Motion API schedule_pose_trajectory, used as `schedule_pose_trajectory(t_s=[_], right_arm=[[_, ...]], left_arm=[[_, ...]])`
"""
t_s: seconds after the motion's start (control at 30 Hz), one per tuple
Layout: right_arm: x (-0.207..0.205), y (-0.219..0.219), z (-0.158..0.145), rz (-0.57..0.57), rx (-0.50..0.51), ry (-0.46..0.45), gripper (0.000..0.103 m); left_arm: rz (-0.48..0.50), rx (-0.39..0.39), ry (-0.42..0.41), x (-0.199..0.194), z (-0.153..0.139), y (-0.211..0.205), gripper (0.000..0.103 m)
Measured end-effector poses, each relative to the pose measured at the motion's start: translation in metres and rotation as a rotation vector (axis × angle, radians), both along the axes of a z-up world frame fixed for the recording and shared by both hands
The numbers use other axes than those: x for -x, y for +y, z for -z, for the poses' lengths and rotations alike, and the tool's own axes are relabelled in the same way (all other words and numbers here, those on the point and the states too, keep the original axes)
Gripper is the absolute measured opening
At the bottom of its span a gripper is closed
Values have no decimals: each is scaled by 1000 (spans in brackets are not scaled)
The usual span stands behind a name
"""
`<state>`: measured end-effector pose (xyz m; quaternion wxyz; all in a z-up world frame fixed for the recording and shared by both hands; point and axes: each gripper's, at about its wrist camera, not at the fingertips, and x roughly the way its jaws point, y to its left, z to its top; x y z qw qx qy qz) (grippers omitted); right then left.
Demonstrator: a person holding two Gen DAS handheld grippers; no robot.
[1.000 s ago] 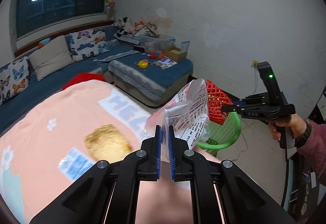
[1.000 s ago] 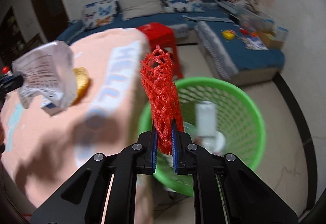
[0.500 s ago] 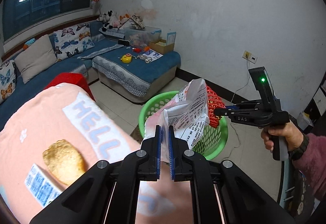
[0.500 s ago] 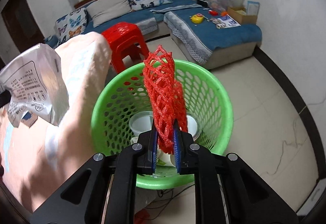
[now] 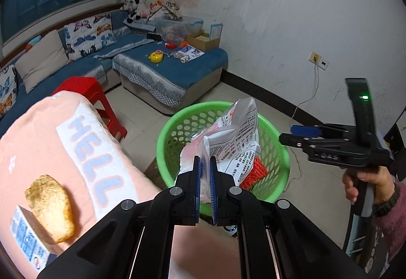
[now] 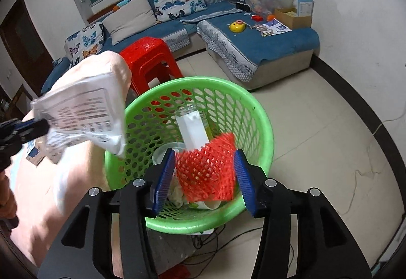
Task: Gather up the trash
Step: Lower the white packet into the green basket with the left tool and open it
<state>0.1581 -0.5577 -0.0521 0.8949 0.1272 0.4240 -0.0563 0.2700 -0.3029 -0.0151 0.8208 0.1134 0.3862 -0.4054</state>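
Two grippers over one basket. Right gripper (image 6: 205, 172) spread wide above the green basket (image 6: 264, 126), gripping nothing; red net (image 6: 206, 167) loose between the blue pads (image 6: 162, 177), blurred, whether touching them or not hard to say. Left gripper (image 5: 204, 178) pressed together on a white printed bag (image 5: 236, 136), held over the basket rim. Inside the basket: a white carton (image 6: 192, 126) leaning upright, a clear cup (image 6: 162, 152), other scraps too jumbled to name. Beside the basket, on the pink cloth (image 5: 50, 142), a bread slice (image 5: 50, 202) touching a small box (image 5: 28, 235). Beyond, a red stool (image 6: 149, 58).
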Motion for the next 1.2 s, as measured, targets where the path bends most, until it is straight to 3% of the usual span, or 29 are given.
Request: schedule_pose_trajectory(t_s=[0.47, 0.53, 0.6, 0.63, 0.7, 0.87, 1.2], right_arm=[[19, -7, -8, 3, 16, -22, 56], [20, -8, -9, 5, 15, -25, 56], [19, -9, -9, 6, 11, -24, 56], [19, -8, -9, 5, 10, -23, 56], [19, -7, -9, 4, 10, -23, 56], [18, 0, -11, -13, 12, -23, 56], [6, 30, -21, -79, 17, -46, 62]], left_arm=[[-5, -44, 71, 1, 30, -36, 14], [-7, -38, 82, 0, 30, -36, 20], [-17, -37, 91, 0, 31, -36, 37], [-18, -30, 97, 0, 31, -35, 40], [-20, -21, 103, 1, 31, -32, 48], [-67, -14, 78, 1, 21, -14, 49], [-279, -34, -32, 5, -14, 59, 58]])
